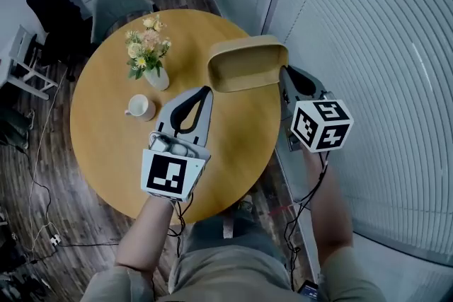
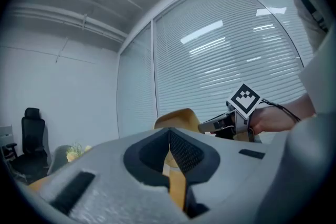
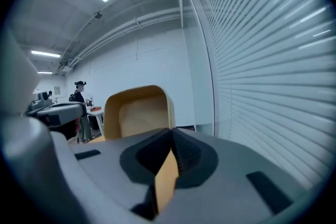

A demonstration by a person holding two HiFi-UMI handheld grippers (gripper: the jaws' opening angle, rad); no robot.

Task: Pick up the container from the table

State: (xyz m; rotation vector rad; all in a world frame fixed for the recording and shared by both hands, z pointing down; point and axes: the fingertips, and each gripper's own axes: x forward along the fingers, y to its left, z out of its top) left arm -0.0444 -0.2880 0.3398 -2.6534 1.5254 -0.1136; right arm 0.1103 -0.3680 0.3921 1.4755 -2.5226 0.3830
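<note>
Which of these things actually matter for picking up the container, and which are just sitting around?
Part of the job: container, held above the table; left gripper and right gripper, each shut on its rim.

Just lying about: flower vase, white cup, grey chair beyond the table.

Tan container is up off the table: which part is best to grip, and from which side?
Its thin walls at the rim, one per gripper, each from its own side. The container is wide and open, so only a wall fits between jaws; the left gripper and right gripper pinch opposite walls that way.
</note>
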